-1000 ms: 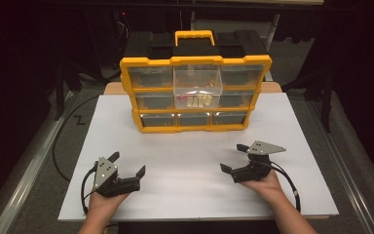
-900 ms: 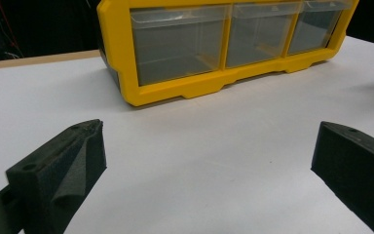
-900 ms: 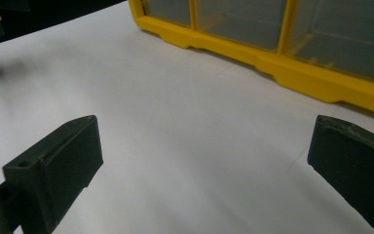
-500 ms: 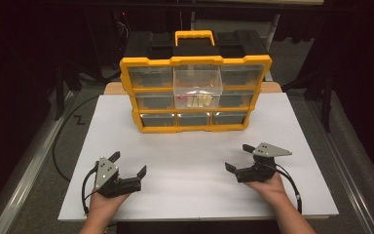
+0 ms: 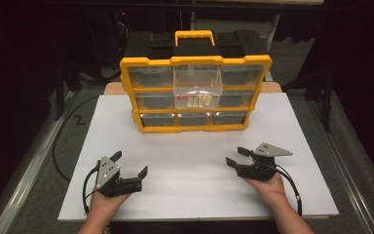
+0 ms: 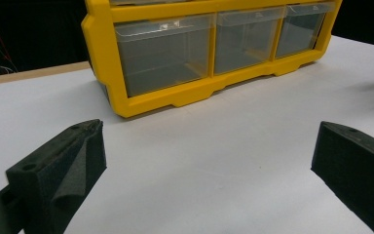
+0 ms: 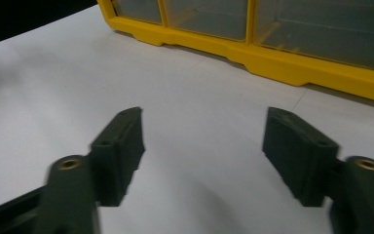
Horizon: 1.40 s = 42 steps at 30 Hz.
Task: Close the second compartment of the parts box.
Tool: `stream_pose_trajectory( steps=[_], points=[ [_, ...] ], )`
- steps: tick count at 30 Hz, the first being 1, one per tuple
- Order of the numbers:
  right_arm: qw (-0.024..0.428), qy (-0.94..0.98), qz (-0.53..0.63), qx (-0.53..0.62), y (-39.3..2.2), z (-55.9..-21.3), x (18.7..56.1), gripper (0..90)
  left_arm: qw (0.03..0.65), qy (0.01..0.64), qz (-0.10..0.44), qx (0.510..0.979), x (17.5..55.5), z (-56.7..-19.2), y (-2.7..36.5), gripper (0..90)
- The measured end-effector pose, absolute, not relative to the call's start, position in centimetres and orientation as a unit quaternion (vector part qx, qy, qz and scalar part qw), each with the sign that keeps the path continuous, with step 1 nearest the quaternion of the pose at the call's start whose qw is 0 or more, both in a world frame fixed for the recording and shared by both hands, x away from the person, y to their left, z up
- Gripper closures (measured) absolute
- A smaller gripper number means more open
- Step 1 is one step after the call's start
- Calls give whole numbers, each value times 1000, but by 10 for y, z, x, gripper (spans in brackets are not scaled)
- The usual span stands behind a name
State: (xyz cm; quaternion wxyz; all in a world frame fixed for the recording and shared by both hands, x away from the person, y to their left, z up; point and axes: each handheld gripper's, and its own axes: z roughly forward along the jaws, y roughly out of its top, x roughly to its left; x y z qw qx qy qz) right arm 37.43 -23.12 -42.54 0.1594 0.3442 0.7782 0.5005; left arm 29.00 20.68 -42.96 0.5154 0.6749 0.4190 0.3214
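- Right gripper (image 5: 237, 157): jaws have just been closing, now about half spread with nothing between them, only bare white board (image 5: 195, 161) under the pads.
- Seen against the two earlier high views, the right jaws look narrower now; the hand itself sits in the same spot, near side of the board, well short of the drawer cabinet (image 5: 196, 95).
- Left gripper (image 5: 131, 163): jaws spread wide, nothing held, same place as a second ago, also well in front of the cabinet, toward its left end.
- Left gripper view looks at the cabinet's bottom row of clear drawers (image 6: 163, 51); they look shut and flush.
- Cabinet: yellow frame, standing upright at the far side of the board, handle (image 5: 195, 36) on top. It hasn't moved across the three high views.
- Middle drawer (image 5: 197, 85) of the top row stands out from the cabinet front; small pale parts (image 5: 199, 100) show through clear plastic just below it, too small to identify.
- Read: closing on air is likely a test squeeze or pre-set before reaching. No contact with the cabinet yet, so the work on the drawers hasn't started.
- Next move likely a reach forward to the cabinet front; both grippers have a clear run over the board.
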Motion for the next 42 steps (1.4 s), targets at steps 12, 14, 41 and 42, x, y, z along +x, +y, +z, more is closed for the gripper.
stream_pose_trajectory(
  steps=[12,14,41,42],
  points=[
    [163,772,516,334,-228,-423,369,813,518,416,325,673,289,-428,207,3],
    [170,770,517,335,-229,-422,369,887,517,415,324,675,289,-428,206,3],
    [207,751,546,307,-201,-386,387,900,516,416,327,674,288,-428,208,3],
    [207,750,549,306,-200,-385,389,900,516,415,327,674,289,-428,208,3]
  ],
)
